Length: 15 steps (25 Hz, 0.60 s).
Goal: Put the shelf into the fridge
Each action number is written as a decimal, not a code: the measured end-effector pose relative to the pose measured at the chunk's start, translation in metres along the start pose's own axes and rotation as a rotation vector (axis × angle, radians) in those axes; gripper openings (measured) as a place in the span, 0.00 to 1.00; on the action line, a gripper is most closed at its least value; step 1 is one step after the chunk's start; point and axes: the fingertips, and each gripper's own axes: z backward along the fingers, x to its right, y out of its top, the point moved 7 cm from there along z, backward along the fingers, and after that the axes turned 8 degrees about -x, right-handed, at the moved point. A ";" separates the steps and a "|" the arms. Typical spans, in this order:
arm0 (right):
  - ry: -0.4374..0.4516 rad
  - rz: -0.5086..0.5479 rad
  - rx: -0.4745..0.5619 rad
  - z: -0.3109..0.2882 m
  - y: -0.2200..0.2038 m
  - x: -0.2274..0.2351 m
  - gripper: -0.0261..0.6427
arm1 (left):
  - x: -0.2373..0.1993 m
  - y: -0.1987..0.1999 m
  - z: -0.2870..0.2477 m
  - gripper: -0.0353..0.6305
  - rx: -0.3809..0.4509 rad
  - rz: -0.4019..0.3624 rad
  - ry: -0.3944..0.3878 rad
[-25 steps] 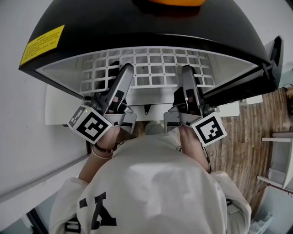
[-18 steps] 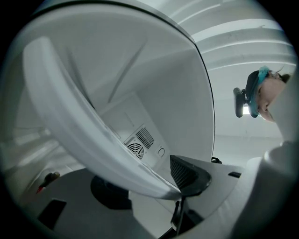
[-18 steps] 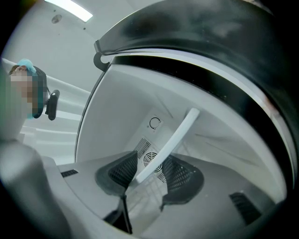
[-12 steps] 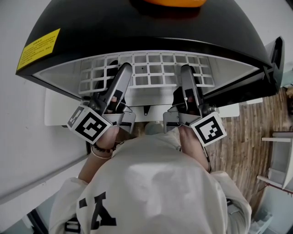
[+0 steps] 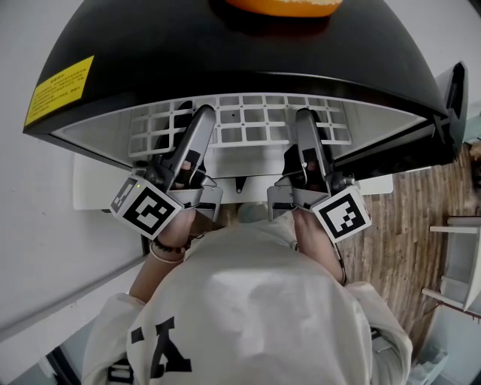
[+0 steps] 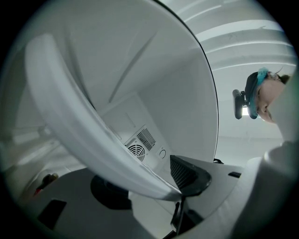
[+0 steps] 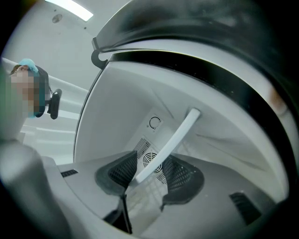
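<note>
The white wire shelf (image 5: 255, 124) lies level in the mouth of the black fridge (image 5: 225, 53), its rear part hidden under the fridge top. My left gripper (image 5: 197, 124) is shut on the shelf's left front part, my right gripper (image 5: 308, 124) on its right front part. In the left gripper view the shelf's white rim (image 6: 79, 126) crosses the jaws of the left gripper (image 6: 159, 186) and meets the black pad (image 6: 187, 175). In the right gripper view the rim (image 7: 173, 140) sits between the two pads of the right gripper (image 7: 149, 175), with the shelf's wire grid below it.
A round fan vent (image 7: 149, 156) sits on the fridge's white back wall. The fridge door (image 5: 451, 98) stands open at the right. An orange object (image 5: 278, 6) rests on the fridge top, which carries a yellow label (image 5: 58, 89). White furniture (image 5: 458, 263) stands on the wooden floor (image 5: 398, 248).
The shelf has slid a little deeper into the fridge, with less of its grid showing. Both grippers have moved forward with it, still holding it.
</note>
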 end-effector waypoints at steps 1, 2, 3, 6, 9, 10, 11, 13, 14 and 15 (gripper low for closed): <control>0.000 0.000 0.000 0.000 0.000 0.000 0.30 | 0.000 0.000 0.000 0.42 0.000 0.000 0.000; 0.001 0.000 -0.001 -0.001 0.000 0.001 0.30 | -0.001 0.000 -0.001 0.42 0.001 -0.001 -0.001; 0.001 0.000 0.000 -0.001 0.000 0.001 0.30 | -0.001 0.001 -0.001 0.42 0.001 -0.001 -0.003; 0.003 0.000 0.004 -0.002 0.001 0.001 0.30 | -0.001 0.001 -0.002 0.42 0.000 -0.002 -0.005; 0.001 -0.004 0.006 -0.003 0.001 0.002 0.30 | -0.002 0.002 -0.003 0.42 -0.003 -0.003 -0.004; 0.001 -0.004 0.006 -0.003 0.001 0.002 0.30 | -0.002 0.002 -0.003 0.42 -0.004 -0.003 -0.004; 0.001 -0.005 0.007 -0.003 0.001 0.002 0.30 | -0.003 0.002 -0.004 0.42 -0.005 -0.003 -0.004; 0.003 -0.006 0.008 -0.004 0.001 0.003 0.30 | -0.003 0.002 -0.005 0.42 -0.005 -0.003 -0.005; 0.004 -0.006 0.009 -0.005 0.001 0.003 0.30 | -0.003 0.002 -0.005 0.42 -0.004 -0.004 -0.004; 0.005 -0.008 0.009 -0.005 0.001 0.003 0.30 | -0.004 0.003 -0.005 0.42 -0.004 -0.004 -0.004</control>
